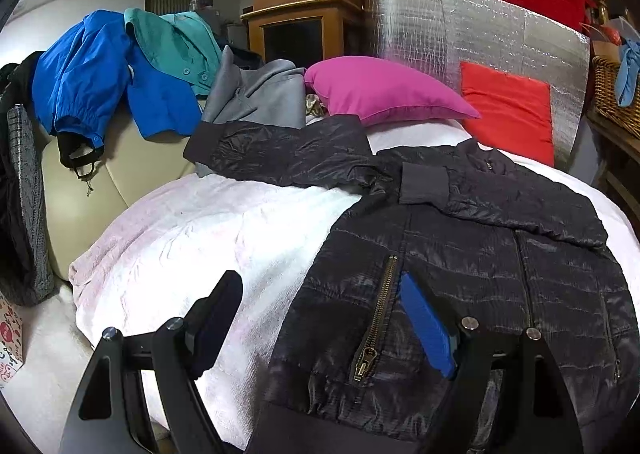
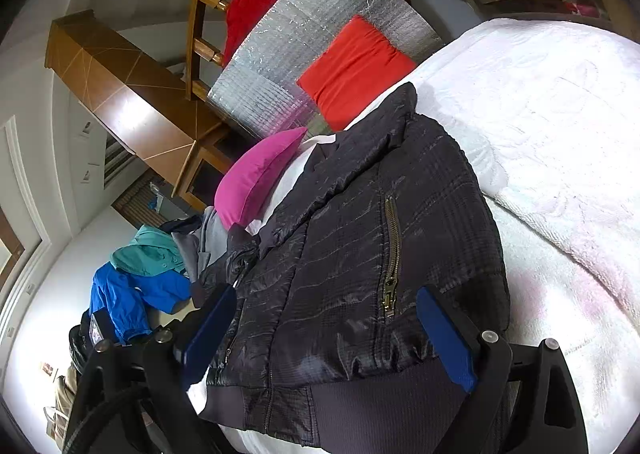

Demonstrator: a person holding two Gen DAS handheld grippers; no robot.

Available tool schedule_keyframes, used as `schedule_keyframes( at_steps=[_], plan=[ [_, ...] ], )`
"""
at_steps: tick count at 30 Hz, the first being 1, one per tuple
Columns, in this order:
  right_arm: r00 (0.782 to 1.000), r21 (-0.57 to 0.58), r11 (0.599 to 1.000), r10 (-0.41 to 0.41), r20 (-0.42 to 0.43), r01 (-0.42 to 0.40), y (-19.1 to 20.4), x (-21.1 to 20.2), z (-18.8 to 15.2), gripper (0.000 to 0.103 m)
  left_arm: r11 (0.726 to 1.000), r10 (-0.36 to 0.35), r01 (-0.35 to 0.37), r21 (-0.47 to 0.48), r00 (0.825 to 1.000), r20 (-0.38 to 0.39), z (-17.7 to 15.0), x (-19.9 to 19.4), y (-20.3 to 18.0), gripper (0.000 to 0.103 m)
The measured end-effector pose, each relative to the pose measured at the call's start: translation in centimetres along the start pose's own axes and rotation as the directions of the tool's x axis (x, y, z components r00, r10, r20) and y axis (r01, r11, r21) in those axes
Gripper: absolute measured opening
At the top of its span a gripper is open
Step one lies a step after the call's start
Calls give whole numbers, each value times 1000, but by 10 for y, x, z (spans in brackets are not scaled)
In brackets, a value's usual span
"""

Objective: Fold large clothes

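- Black jacket (image 1: 472, 254) is lying flat on the bed, front side up: shiny quilted shell with stitched horizontal bands, ribbed knit hem and cuffs, brass-toothed pocket zips.
- One sleeve (image 1: 500, 198) is folded across the chest, its ribbed cuff near the middle. The other sleeve (image 1: 280, 150) stretches straight out toward the clothes pile.
- Your left claw (image 1: 320, 326) is spread wide and has hold of nothing. One blue pad (image 1: 426, 330) sits over the jacket just beside a pocket zip (image 1: 376, 318), the dark pad over the blanket. I can't tell if the blue pad is actually touching the fabric.
- Your right claw (image 2: 328, 338) is also wide open and empty, straddling the lower part of the jacket above the ribbed hem (image 2: 380, 402).
- Under the jacket is a fluffy white blanket (image 1: 208, 238) with a faint pink tint, kind of towel-like texture.
- At the far end: a plump magenta pillow (image 1: 384, 92), a flat red-orange cushion (image 1: 508, 114) leaning on a crinkly silver foil panel (image 1: 440, 26).
- Off to the side, a heap of blue (image 1: 100, 74), teal (image 1: 176, 42) and grey (image 1: 260, 98) garments.
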State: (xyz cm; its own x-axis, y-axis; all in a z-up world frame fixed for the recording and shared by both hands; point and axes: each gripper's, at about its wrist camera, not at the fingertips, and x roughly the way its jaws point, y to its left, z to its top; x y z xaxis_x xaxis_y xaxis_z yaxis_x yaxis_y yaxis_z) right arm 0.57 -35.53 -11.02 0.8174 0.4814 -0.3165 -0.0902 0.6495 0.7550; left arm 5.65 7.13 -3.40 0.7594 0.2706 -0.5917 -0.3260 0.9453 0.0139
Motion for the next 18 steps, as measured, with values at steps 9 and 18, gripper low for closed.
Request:
schedule_keyframes(
  at_steps=[9, 18],
  plan=[
    [1000, -5, 1000, 0, 0, 0, 1, 1, 0, 93, 1000, -3, 3, -1, 1000, -4, -1, 1, -1, 82],
    [1000, -11, 1000, 3, 9, -3, 0, -3, 0, 93, 998, -22, 23, -58, 1000, 8, 10, -4, 18, 82]
  ],
)
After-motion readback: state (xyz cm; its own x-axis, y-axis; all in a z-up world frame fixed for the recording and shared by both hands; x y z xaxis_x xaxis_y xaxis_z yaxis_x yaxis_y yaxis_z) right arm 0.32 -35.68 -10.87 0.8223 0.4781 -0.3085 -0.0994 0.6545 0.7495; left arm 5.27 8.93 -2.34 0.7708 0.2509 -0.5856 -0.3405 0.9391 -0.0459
